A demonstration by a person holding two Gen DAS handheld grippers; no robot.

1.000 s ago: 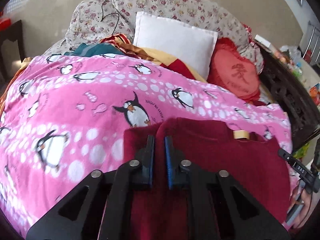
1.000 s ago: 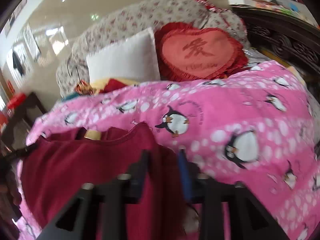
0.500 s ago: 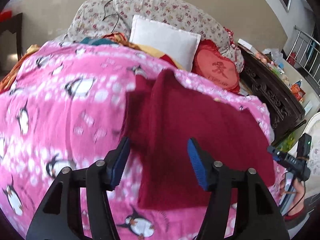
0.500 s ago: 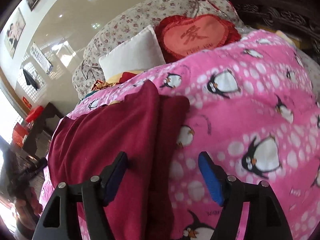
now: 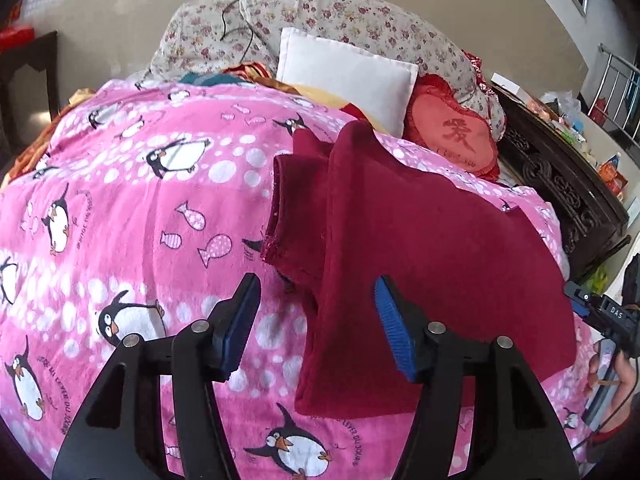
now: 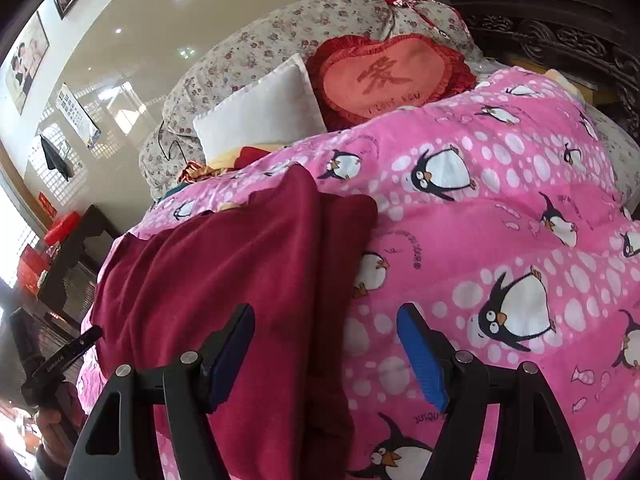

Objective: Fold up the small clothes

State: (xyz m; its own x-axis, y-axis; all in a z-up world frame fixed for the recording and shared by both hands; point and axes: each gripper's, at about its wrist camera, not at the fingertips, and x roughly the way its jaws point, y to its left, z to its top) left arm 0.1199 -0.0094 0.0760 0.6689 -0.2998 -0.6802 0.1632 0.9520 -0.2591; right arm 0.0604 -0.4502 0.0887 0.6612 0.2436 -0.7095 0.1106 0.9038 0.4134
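Through my left wrist camera, my left gripper (image 5: 316,324) hung spread wide and empty above the near left edge of the dark red shirt (image 5: 420,248), which lay on the pink penguin blanket (image 5: 120,200). The shirt's body was doubled over into a flat panel, with one short sleeve (image 5: 296,208) poking out to the left from under it; I judged the first fold done and the sleeve tuck and a final fold left. A second earlier those jaws had been pressed together on the cloth close to the collar; since then they had let go and drawn back. Through my right wrist camera, my right gripper (image 6: 326,354) was likewise spread and empty above the shirt's (image 6: 224,272) right edge, where the other sleeve (image 6: 348,236) lay flat beside the fold. It too had been nipped on fabric a second before and had since released it.
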